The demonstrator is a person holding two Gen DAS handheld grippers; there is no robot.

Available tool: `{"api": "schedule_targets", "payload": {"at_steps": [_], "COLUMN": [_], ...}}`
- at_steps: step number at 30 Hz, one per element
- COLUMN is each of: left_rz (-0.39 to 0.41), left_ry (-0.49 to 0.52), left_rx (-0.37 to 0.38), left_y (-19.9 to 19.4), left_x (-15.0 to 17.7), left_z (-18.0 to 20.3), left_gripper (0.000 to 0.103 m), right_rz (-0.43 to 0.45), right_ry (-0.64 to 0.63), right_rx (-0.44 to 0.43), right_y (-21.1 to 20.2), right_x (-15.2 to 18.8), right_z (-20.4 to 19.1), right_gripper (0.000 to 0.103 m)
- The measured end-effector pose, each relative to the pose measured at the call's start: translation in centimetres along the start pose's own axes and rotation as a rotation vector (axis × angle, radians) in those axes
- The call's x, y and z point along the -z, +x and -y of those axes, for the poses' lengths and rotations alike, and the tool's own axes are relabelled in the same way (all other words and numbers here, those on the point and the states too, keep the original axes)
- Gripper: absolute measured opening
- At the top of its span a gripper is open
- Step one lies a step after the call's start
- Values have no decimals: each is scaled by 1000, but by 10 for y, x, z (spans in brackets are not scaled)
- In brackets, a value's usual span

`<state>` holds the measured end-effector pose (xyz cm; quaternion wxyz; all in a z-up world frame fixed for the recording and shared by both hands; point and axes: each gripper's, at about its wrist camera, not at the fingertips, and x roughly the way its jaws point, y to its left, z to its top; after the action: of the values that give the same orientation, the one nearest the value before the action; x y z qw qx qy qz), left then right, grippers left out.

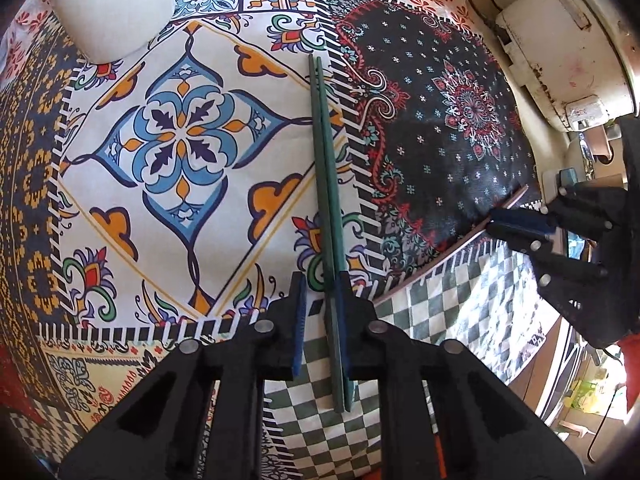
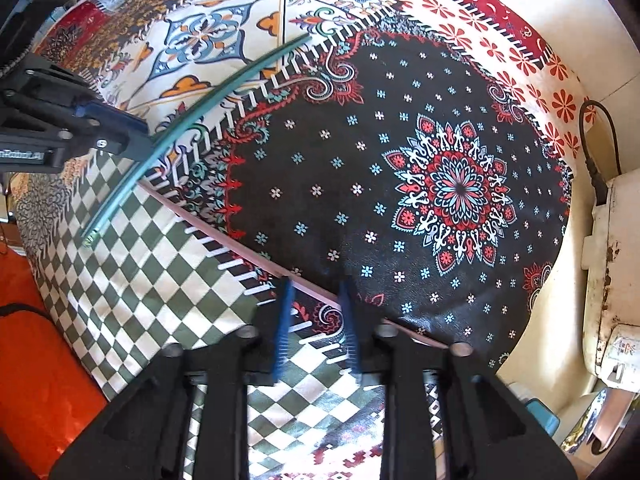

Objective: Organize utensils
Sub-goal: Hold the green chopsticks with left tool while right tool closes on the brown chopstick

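- A white bowl stands at the far left corner of the patterned cloth, well apart from everything else.
- Two green chopsticks lie side by side on the cloth. They run from the orange and blue flower panel back onto the green checks.
- The left gripper points steeply down over their near half, with the pair between its blue pads.
- The sticks lie against the right pad. A strip of cloth shows between them and the left pad, so the jaws are narrow but not clamped.
- A pink chopstick lies slantwise along the edge of the black panel, to the right of the green pair and apart from it.
- The right gripper points straight down over the pink stick. Its pads stand apart, and the stick crosses under both tips, from one pad to the other. It holds nothing.
- At the far right, off the cloth, sits a worn white appliance with a dark cable plugged into it.
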<state>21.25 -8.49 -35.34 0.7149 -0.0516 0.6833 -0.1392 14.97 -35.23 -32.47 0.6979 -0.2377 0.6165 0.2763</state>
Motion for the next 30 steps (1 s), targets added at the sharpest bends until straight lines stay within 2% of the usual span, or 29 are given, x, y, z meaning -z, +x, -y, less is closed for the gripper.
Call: {"api": "schedule_targets", "payload": {"at_steps": [6,8,10,13,16,18,19,25,30], "left_rz": [-9,-17,-16,-14,-11,-13,-12,-17,-27], "left_ry": [-22,-22,-9,-1,-18,-21,-20,48,41], "left_rx": [39,60,50,36,38,44,41,-5,-39], "left_y": [1,-1,-1,1,4,6,8,13,12], "left_x": [-10,-12,-10,-14,-19,-24,-28,-39,-45], "left_z": [-8,-12,-9,-3,2,4,6,18,6], "left_gripper": [13,13,13,13,10,9,9,10,10], "right_rz": [-3,-16,-32,-17,55,97,106,61,27], "right_ry": [104,127,130,132,148,135,125,27,-63], "right_rx": [56,25,-18,-36,-43,-42,-37,-13,20], "right_y": [-3,-4,0,-2,-17,-26,-28,-31,-16], "right_x": [21,31,41,51,49,44,39,14,7], "right_z": [18,24,23,13,8,5,3,10,0], "right_gripper": [2,2,2,3,11,34,37,38,38]}}
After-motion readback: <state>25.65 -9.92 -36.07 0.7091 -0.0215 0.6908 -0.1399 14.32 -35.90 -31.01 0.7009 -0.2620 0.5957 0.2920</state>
